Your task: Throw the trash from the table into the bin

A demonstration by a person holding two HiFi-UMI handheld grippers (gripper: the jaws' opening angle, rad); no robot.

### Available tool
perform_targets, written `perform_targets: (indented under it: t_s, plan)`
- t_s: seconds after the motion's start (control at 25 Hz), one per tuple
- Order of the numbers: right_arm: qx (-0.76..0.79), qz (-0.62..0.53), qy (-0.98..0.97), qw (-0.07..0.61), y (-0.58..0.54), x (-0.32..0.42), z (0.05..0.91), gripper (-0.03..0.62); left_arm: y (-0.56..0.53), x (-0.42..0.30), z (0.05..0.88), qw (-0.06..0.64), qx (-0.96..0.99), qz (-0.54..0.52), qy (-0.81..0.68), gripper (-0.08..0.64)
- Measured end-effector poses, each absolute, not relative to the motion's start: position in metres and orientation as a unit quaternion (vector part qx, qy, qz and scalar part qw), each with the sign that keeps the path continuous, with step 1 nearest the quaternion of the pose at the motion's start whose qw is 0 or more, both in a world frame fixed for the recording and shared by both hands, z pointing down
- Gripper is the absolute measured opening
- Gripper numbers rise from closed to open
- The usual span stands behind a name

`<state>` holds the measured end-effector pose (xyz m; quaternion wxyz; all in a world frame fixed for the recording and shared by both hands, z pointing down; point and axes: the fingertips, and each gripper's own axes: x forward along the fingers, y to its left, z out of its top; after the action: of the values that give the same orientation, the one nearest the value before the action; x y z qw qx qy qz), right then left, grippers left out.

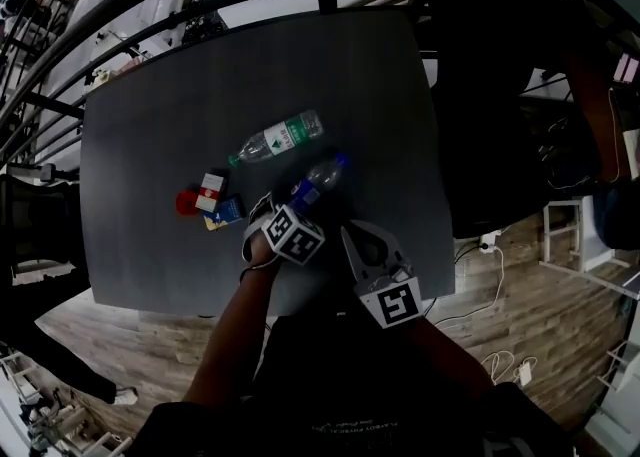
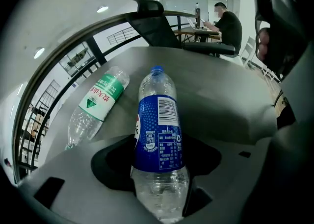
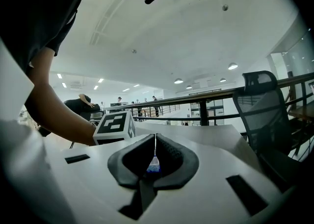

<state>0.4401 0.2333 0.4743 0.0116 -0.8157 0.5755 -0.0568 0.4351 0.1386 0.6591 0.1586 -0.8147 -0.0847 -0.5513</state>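
Bench point(image 1: 180, 115): a dark grey square filling the middle of the head view, with wood floor point(image 1: 500, 275) past its right and lower edges and a black railing point(image 1: 150, 15) curving along the upper left.
Chair: a black mesh office chair point(image 3: 260, 105) stands at the right of the right gripper view, behind the bench's far edge.
My left gripper point(image 2: 157, 157): released, its jaws spread wide and tipped steeply down over the bench, just below centre in the head view. The blue-label bottle lies in the gap between them (I see no pad pressing on it).
My right gripper point(image 3: 155, 152): clenched pad to pad and held level, lower right of centre in the head view, beside the left one. A sliver of blue shows at the foot of the seam; I can't tell what it is.
Blue-label bottle point(image 2: 158, 135): clear plastic, lying on its side on the bench, blue cap pointing away toward the upper right, base nearest me.
Green-label bottle point(image 1: 275, 140): clear, also on its side, just up and left of the blue one and apart from it, running roughly parallel.
Small trash: a red item point(image 1: 187, 202), a white-and-red carton point(image 1: 210, 191) and a blue packet point(image 1: 225, 211) sit bunched together at centre left of the bench, just left of my left gripper.
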Motion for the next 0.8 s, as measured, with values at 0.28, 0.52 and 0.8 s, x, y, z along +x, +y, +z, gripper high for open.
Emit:
perform_targets:
  t_s: [0.28,0.52,0.8]
  plan:
    - [-0.810,-0.042,0.584,0.004,0.245,0.438,0.468,0.025,0.138,0.437,0.639,0.170,-0.842,-0.511,-0.038,0.287]
    - [-0.803,-0.027,0.596,0.010,0.255,0.433,0.454,0.025,0.141,0.441,0.582,0.152,-0.886,-0.436,0.025,0.286]
    - [-0.748,0.005,0.659,-0.081,0.262,0.399,0.446,0.025,0.136,0.414,0.513,0.121,-0.922,-0.343,0.135,0.287]
